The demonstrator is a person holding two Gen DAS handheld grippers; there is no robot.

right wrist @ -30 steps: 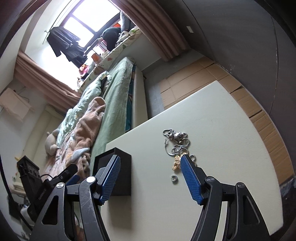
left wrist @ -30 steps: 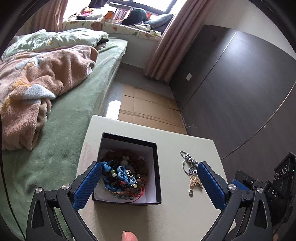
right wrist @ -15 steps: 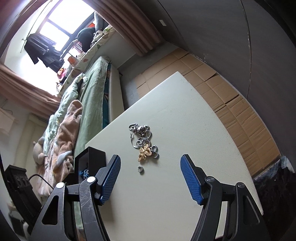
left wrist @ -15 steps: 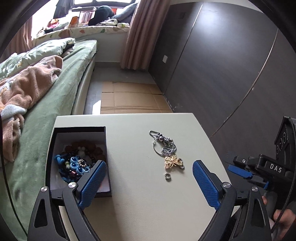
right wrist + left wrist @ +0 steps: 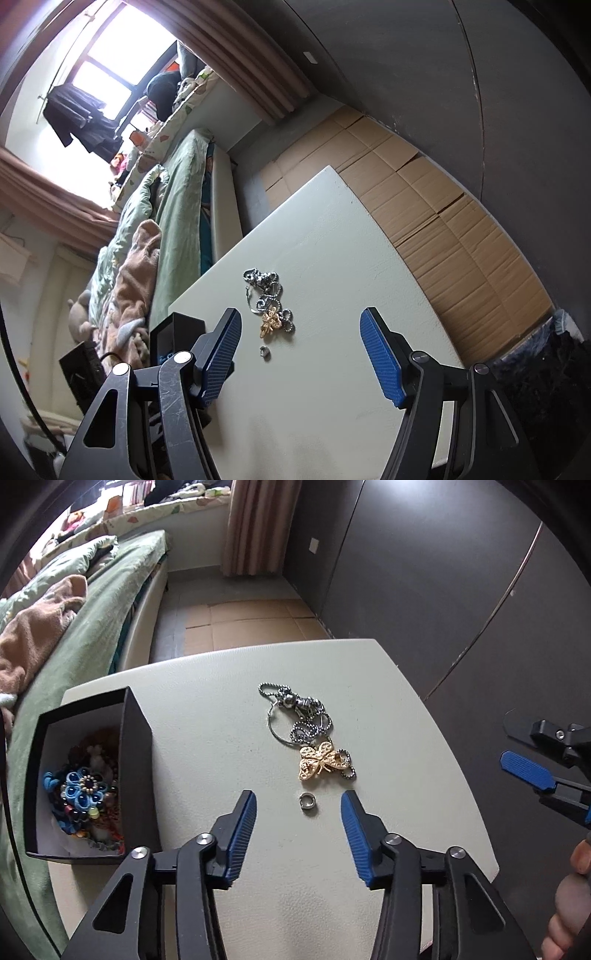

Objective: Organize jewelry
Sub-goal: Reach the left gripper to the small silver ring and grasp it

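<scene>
My left gripper (image 5: pixel 298 805) is half open, its jaws have just been closing, and the ring (image 5: pixel 307 800) lies loose between them on the tabletop (image 5: pixel 388 709). Just behind it lies the butterfly (image 5: pixel 317 760), then the chain (image 5: pixel 295 709). My right gripper (image 5: pixel 301 328), open and empty, is farther away.

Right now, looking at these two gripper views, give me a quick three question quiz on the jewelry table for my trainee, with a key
1. True or false: the small ring lies inside the black box.
2. Which piece touches the ball chain? A) gold butterfly brooch B) blue flower piece C) small ring
3. Fill in: the left gripper has its jaws on either side of the ______, not touching it.

Key:
1. False; it lies on the table, apart from the box.
2. A
3. small ring
</scene>
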